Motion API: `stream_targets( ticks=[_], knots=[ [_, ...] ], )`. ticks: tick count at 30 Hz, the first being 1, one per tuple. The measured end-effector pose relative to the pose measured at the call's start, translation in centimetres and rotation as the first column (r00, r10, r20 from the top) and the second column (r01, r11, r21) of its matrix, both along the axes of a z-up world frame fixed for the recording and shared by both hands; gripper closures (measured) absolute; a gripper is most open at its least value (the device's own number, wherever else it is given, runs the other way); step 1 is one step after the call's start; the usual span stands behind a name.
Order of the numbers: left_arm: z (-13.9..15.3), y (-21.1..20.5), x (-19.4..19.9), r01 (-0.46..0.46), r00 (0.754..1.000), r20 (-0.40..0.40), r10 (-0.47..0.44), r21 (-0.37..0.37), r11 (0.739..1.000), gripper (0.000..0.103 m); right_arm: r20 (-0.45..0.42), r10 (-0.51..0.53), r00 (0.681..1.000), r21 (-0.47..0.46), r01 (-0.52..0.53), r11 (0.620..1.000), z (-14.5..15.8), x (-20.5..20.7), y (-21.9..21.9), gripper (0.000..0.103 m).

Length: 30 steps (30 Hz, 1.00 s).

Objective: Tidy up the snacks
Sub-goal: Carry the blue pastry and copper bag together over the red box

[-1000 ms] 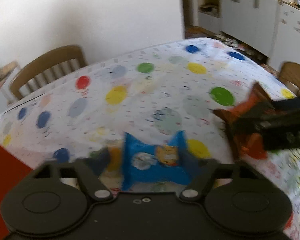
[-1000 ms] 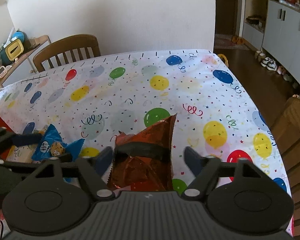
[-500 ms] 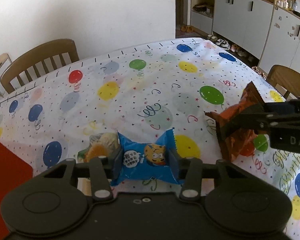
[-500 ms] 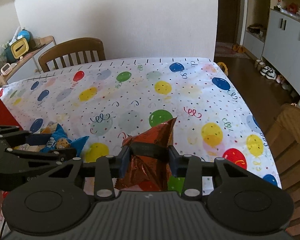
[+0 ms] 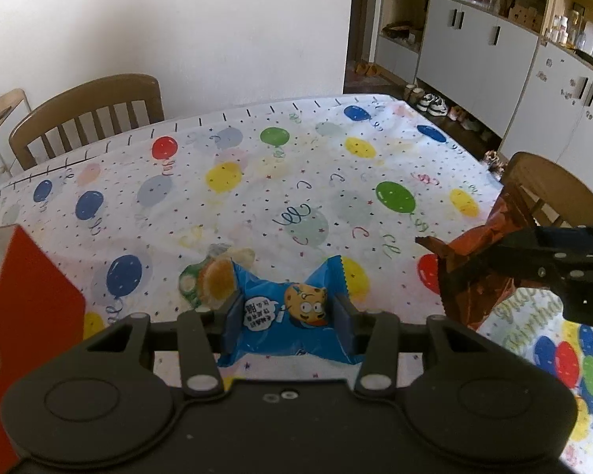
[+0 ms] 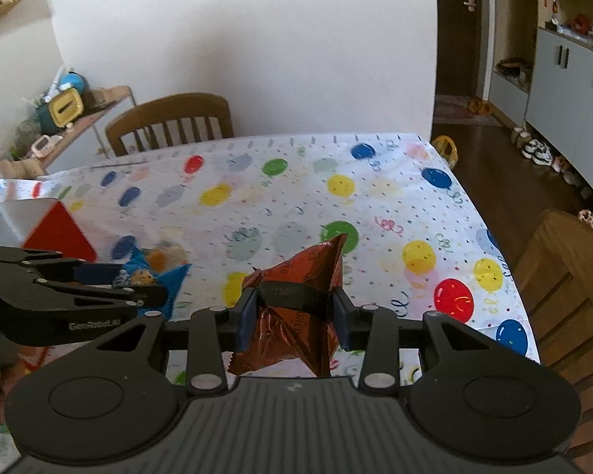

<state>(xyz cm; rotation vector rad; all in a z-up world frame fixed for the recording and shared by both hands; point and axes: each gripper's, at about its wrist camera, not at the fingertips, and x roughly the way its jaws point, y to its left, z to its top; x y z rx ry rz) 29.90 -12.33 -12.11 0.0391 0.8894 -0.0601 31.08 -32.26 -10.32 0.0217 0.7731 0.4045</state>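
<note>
My left gripper [image 5: 286,316] is shut on a blue cookie packet [image 5: 292,312] and holds it above the table; it also shows in the right wrist view [image 6: 154,276]. My right gripper [image 6: 294,312] is shut on a crinkled brown-orange foil snack bag [image 6: 296,316], lifted off the cloth; the bag shows at the right in the left wrist view [image 5: 478,276]. A clear packet with an orange and green snack [image 5: 213,276] lies on the table just behind the blue packet. A red and white box [image 5: 28,316] stands at the left.
The table wears a white balloon-print cloth [image 5: 296,181]. Wooden chairs stand at the far left [image 5: 91,114] and at the right side [image 6: 565,284]. The red box also shows at the left in the right wrist view [image 6: 55,229]. Grey cabinets [image 5: 494,63] line the far right.
Both grippers closed on their snacks and lifted them: the left on the blue packet, the right on the foil bag. The red box has come further into view.
</note>
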Motion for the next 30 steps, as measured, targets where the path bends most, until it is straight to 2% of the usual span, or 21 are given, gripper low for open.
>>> stream_targets(
  ticks=[15,22,30],
  knots=[
    [5.8,4.3,-5.9,-0.051,0.996,0.076,0.055,-0.056,0.997,0.058,0.075,0.073,0.994,0.02,-0.074,0.997,5.1,-7.0,4.7,0.065],
    [8.2,7.1,-8.1,-0.08,0.988,0.126,0.087,-0.064,0.995,0.058,0.117,0.129,0.985,0.025,-0.132,0.991,7.5,-8.6,8.3,0.065],
    [10.1,11.2,-9.8,-0.104,0.983,0.146,0.114,-0.077,0.992,0.058,0.136,0.184,0.973,0.026,-0.189,0.982,8.9,-9.4,13.2,0.065]
  ],
)
